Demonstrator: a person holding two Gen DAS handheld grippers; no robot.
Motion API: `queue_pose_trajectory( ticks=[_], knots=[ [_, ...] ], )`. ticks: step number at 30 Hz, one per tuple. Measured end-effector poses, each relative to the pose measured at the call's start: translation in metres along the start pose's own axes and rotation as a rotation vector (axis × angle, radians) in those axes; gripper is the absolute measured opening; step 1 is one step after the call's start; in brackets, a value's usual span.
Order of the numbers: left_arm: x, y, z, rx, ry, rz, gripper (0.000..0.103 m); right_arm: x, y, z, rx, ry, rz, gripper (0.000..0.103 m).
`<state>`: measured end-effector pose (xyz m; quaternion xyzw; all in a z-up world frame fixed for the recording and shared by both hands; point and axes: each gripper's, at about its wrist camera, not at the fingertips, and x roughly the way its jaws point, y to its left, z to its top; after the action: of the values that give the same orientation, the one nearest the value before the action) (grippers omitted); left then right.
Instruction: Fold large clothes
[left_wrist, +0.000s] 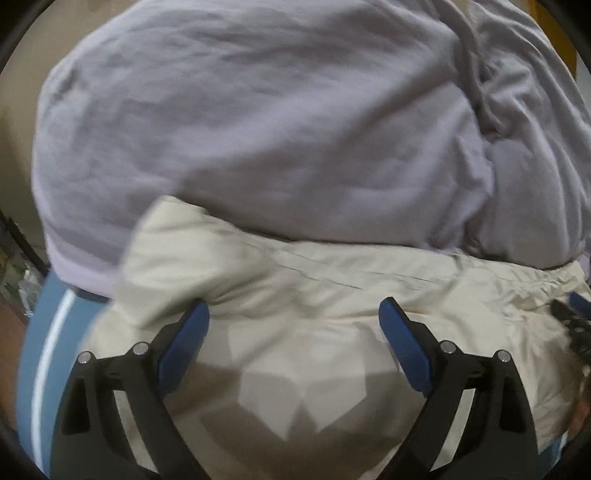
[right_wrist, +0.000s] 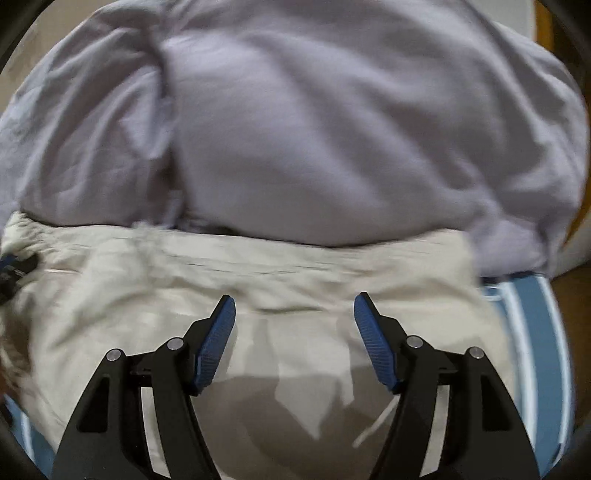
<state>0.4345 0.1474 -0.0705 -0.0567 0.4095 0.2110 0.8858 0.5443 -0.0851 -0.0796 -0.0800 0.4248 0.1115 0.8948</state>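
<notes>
Both my grippers — left gripper (left_wrist: 293, 317), right gripper (right_wrist: 294, 314) — hang spread, empty, over the cream garment (left_wrist: 332, 288); lavender garment (right_wrist: 314, 129) beyond looks unfolded — folding barely begun.

Motion blur smeared the lilac garment (left_wrist: 258, 122) and the cream garment (right_wrist: 258, 266); both ran past the frame edges.

Left tongs (left_wrist: 293, 314) agape over cream garment (left_wrist: 332, 280); lilac garment (left_wrist: 240, 129) behind
</notes>
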Motion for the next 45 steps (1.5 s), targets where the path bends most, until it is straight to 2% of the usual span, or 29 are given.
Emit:
queue_pose_trajectory(
  ticks=[4, 9, 20, 22, 27, 28, 31, 34, 39, 45],
  knots=[
    [0.011, 0.017, -0.001, 0.012, 0.0, 0.062, 0.092, 0.006, -0.036, -0.009, 0.059, 0.011, -0.079, 0.068],
    [0.038, 0.03, -0.01, 0.01, 0.028, 0.109, 0.092, 0.024, -0.046, -0.019, 0.052, 0.019, -0.119, 0.068],
    [0.086, 0.041, -0.033, -0.035, 0.044, 0.072, 0.096, 0.072, -0.045, -0.02, 0.053, 0.028, -0.099, 0.074],
    [0.096, 0.04, -0.039, -0.038, 0.043, 0.071, 0.097, 0.078, -0.043, -0.034, 0.055, 0.02, -0.099, 0.074],
    [0.118, 0.053, -0.041, -0.045, 0.045, 0.074, 0.098, 0.079, -0.05, -0.044, 0.062, 0.006, -0.102, 0.076],
    [0.115, 0.044, -0.042, -0.044, 0.047, 0.075, 0.098, 0.079, -0.052, -0.045, 0.061, 0.007, -0.106, 0.076],
    [0.097, 0.051, -0.034, -0.04, 0.079, 0.082, 0.098, 0.069, -0.058, -0.043, 0.068, 0.04, -0.109, 0.076],
    [0.078, 0.047, -0.026, -0.041, 0.102, 0.081, 0.097, 0.056, -0.066, -0.036, 0.14, 0.086, -0.085, 0.076],
    [0.042, 0.068, -0.034, -0.048, 0.087, 0.084, 0.097, 0.019, -0.095, -0.044, 0.248, 0.086, -0.059, 0.077],
    [0.019, 0.102, -0.057, -0.139, 0.13, 0.111, 0.097, -0.003, -0.145, -0.069, 0.354, 0.152, -0.038, 0.079]
  ],
)
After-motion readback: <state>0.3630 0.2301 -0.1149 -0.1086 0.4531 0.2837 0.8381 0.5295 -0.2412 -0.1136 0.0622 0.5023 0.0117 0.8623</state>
